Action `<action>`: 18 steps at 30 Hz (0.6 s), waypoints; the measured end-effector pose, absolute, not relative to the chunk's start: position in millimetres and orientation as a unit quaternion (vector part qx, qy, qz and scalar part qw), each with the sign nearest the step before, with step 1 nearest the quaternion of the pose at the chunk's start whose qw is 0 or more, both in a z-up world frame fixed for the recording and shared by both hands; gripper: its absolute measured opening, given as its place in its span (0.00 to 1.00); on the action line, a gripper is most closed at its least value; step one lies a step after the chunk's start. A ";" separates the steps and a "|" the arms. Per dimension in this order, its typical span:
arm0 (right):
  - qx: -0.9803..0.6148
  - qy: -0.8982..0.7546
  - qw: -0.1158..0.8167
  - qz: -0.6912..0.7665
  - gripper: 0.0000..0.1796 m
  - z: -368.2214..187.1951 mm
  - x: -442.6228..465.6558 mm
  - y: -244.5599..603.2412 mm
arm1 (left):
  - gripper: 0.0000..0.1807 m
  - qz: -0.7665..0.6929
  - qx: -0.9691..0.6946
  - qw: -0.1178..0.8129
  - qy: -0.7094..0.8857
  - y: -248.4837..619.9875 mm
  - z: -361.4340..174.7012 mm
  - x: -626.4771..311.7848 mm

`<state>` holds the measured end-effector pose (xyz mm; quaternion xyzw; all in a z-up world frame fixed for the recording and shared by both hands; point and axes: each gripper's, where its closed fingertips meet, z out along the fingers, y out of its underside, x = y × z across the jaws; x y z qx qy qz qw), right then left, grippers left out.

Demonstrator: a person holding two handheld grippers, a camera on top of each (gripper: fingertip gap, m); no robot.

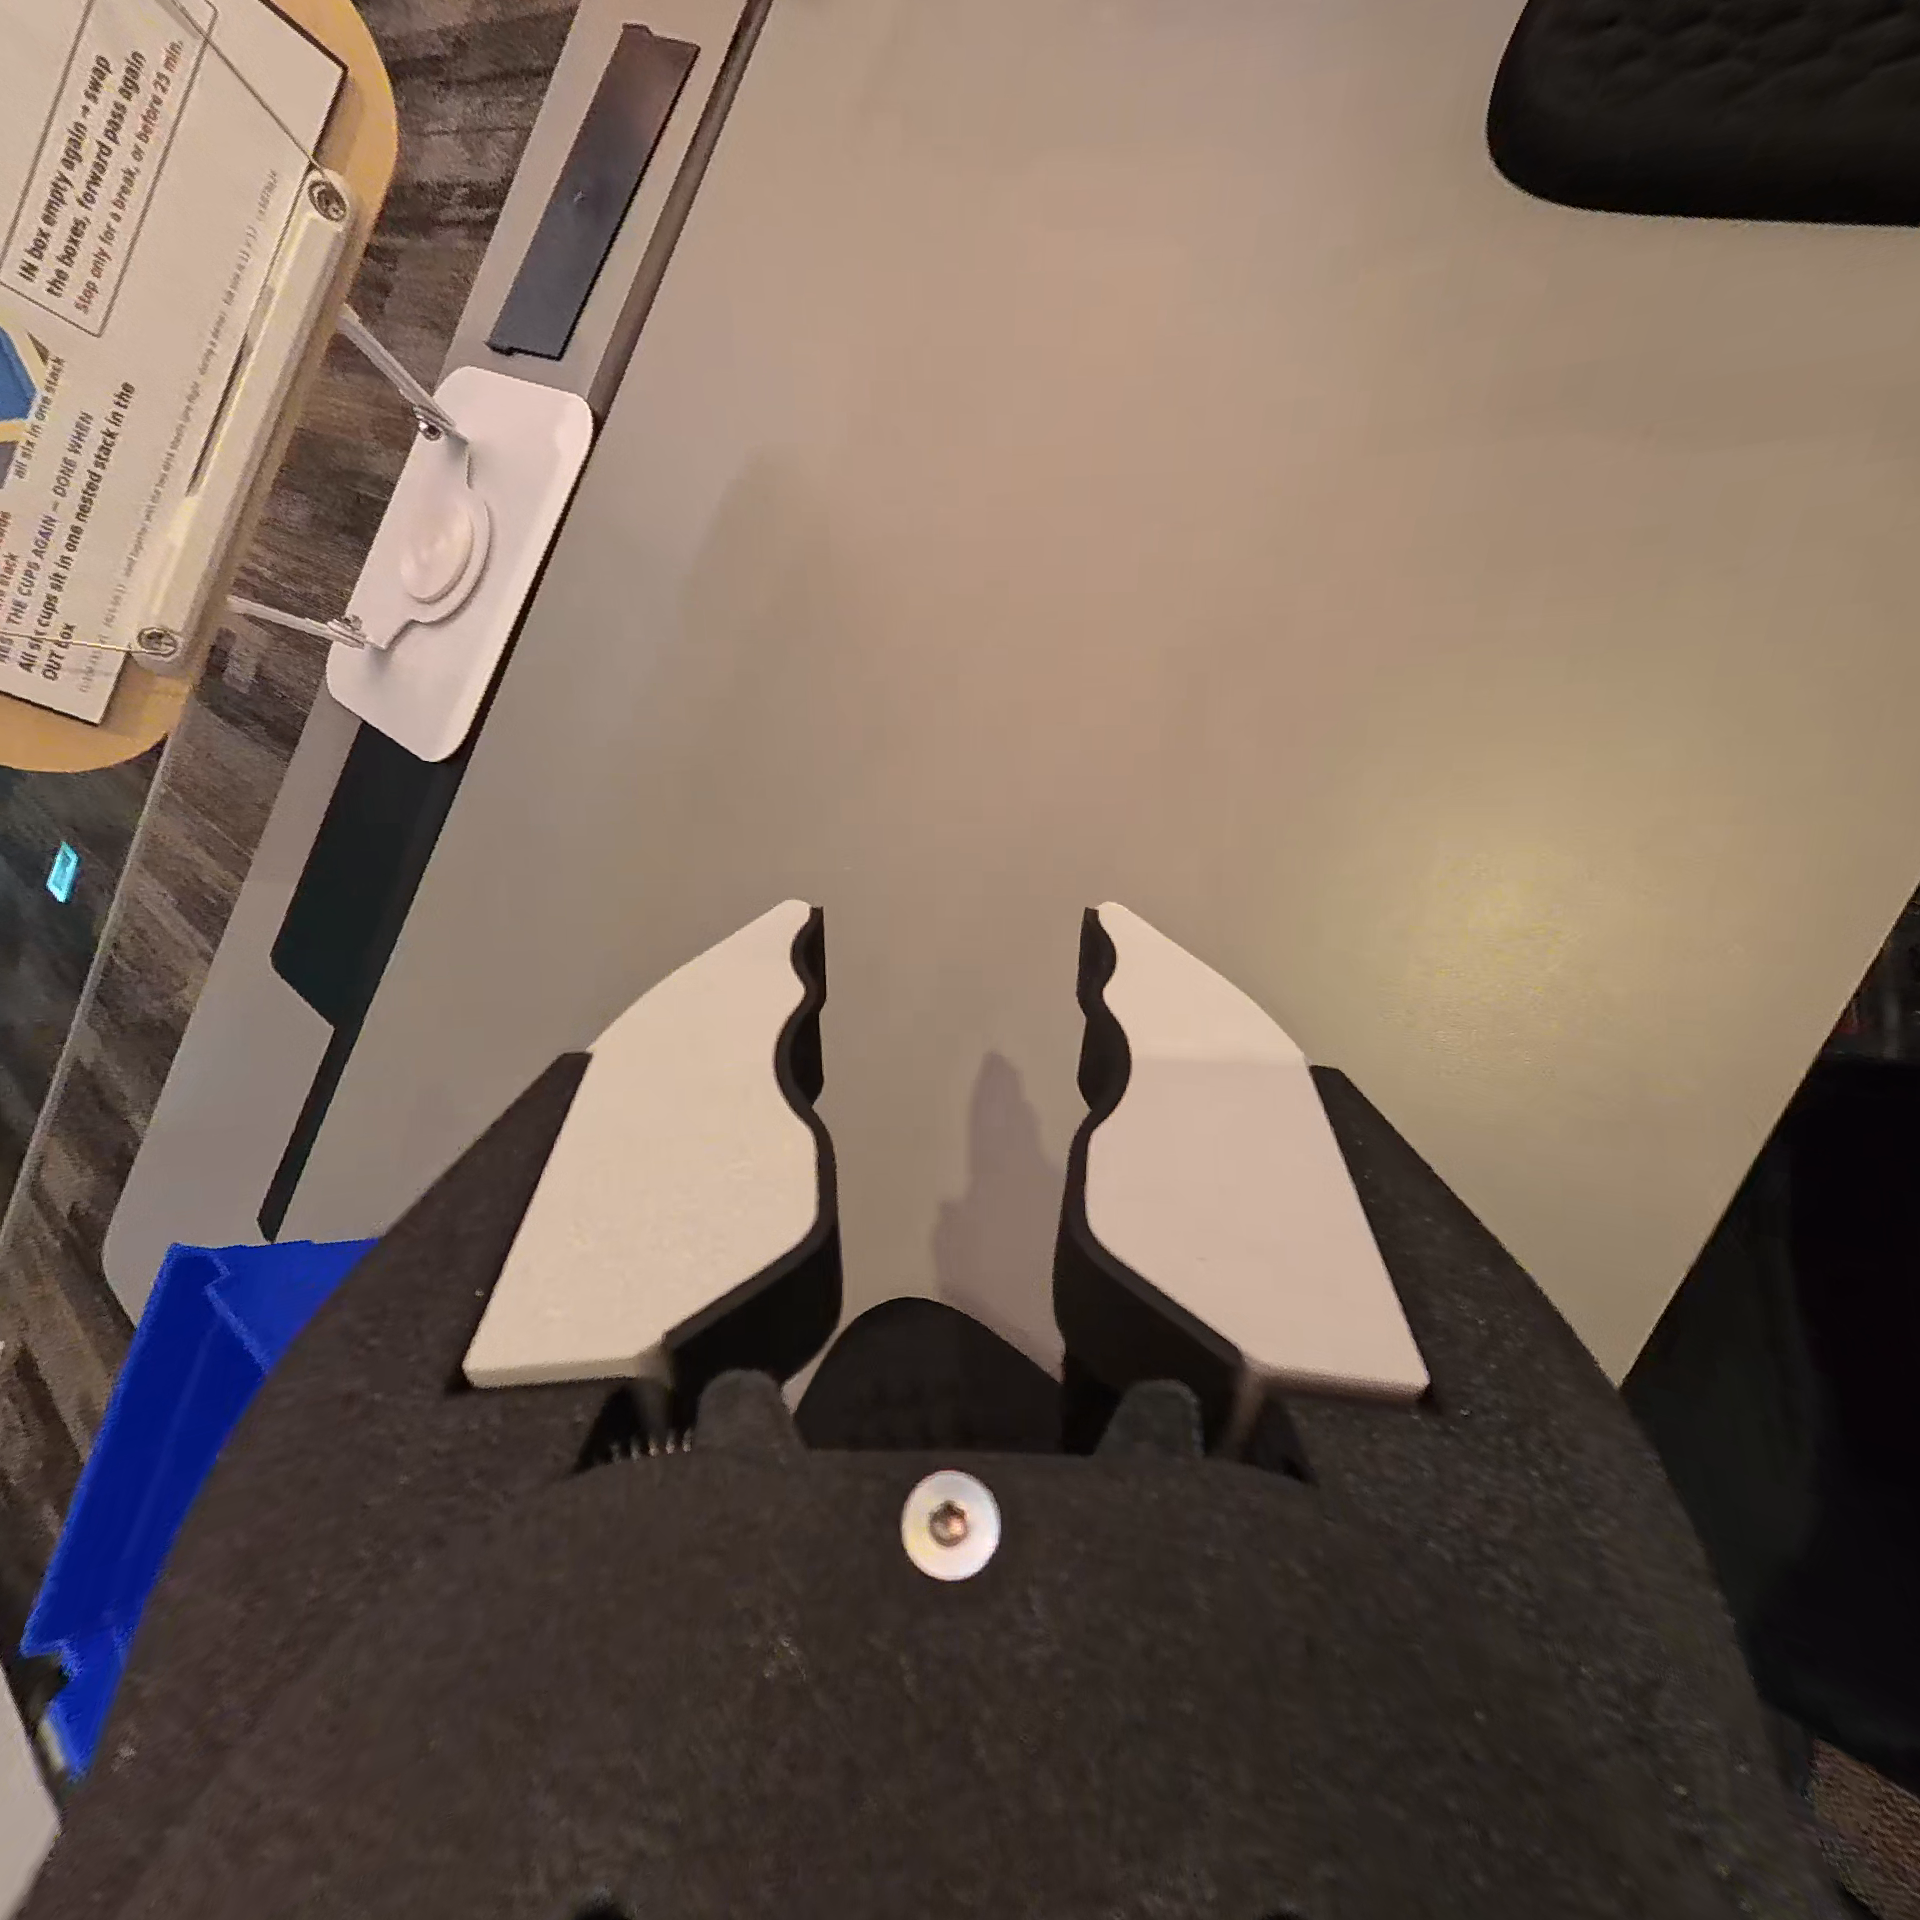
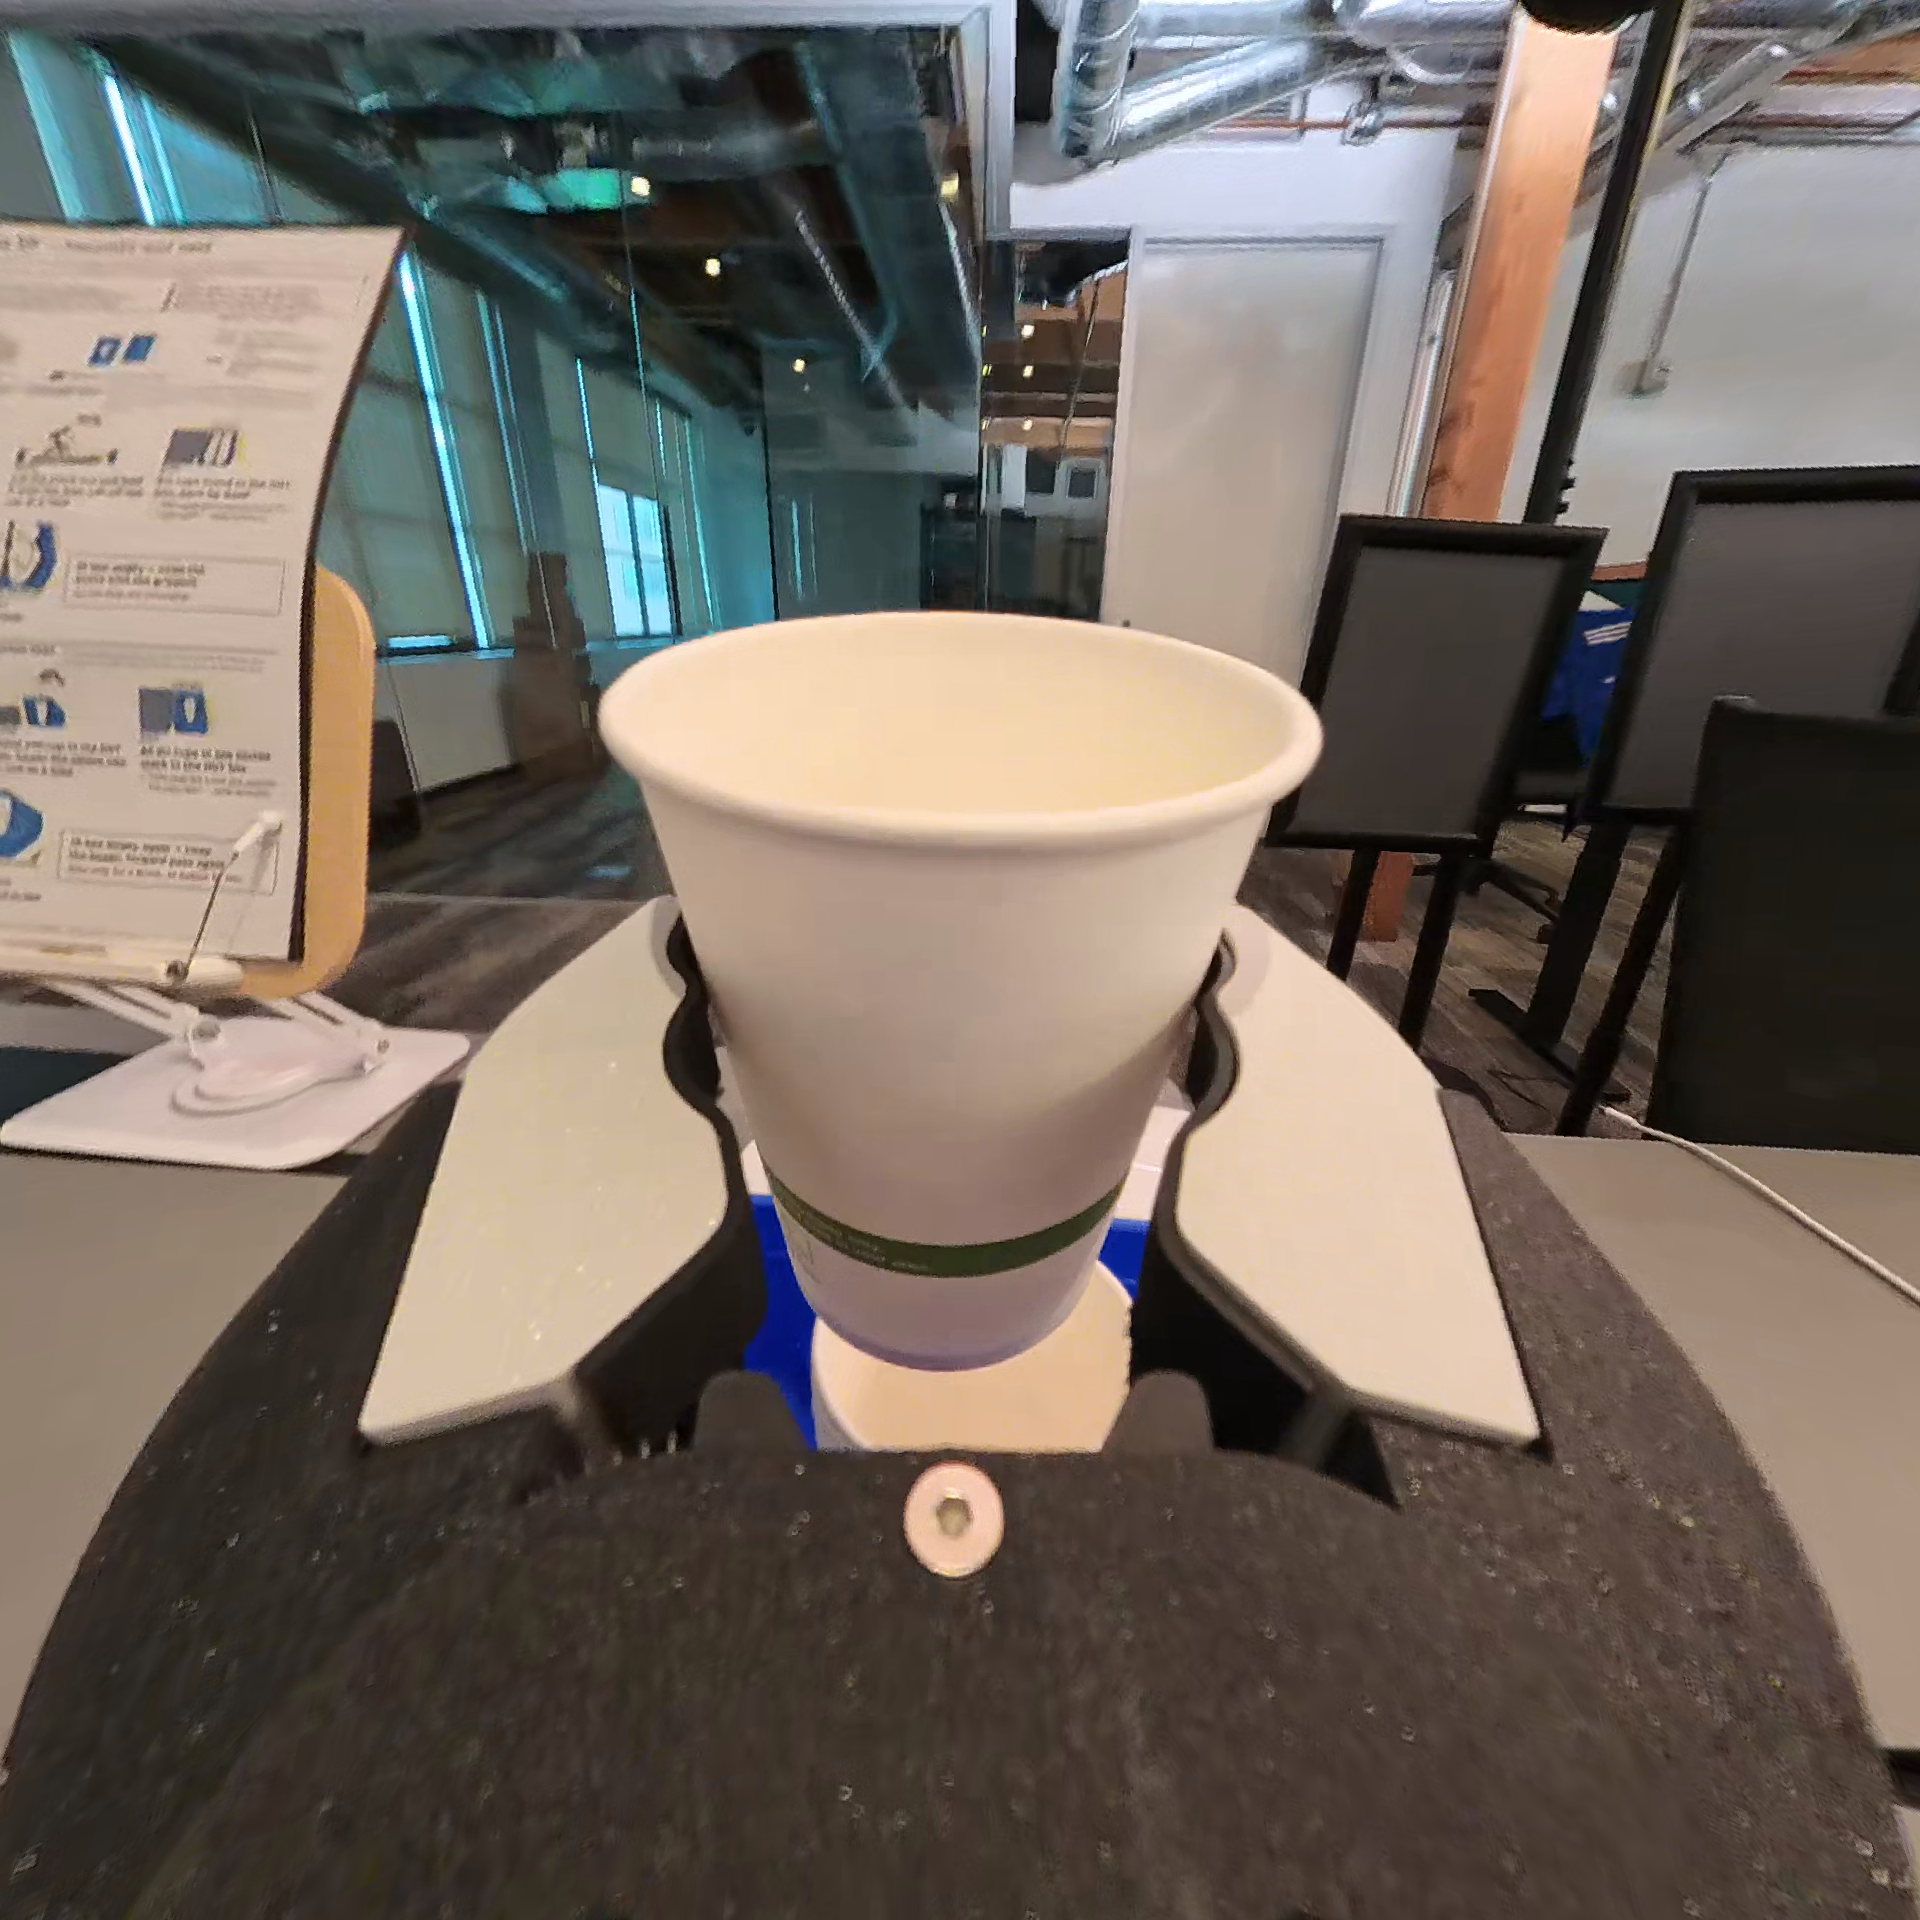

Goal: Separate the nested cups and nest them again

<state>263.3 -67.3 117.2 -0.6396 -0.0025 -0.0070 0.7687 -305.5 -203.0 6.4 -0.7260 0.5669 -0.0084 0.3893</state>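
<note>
Loads of bare grey counter (image 1: 1091, 520) ahead of my spread left tongs (image 1: 953, 1023), only the white document-stand base (image 1: 457, 561) and blue plastic bin (image 1: 197, 1434) crowding the left edge. My right tongs (image 2: 951, 1029) are blocked by a white paper cup (image 2: 951, 935) wedged between them.

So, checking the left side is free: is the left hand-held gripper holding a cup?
No, the left hand-held gripper is open, with only bare table between its fingers.
</note>
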 end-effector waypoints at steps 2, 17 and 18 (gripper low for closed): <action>-0.625 0.005 0.781 -0.005 0.50 120.1 267.4 -68.7 | 0.25 -0.017 -0.731 0.391 0.560 -201.4 6.3 -305.7; -0.671 -0.008 0.742 0.011 0.50 86.2 261.2 -35.6 | 0.24 -0.019 -0.754 0.388 0.530 -188.1 2.9 -320.7; -0.674 -0.007 0.738 0.014 0.50 82.7 261.4 -33.7 | 0.24 -0.017 -0.754 0.386 0.532 -188.7 1.5 -321.0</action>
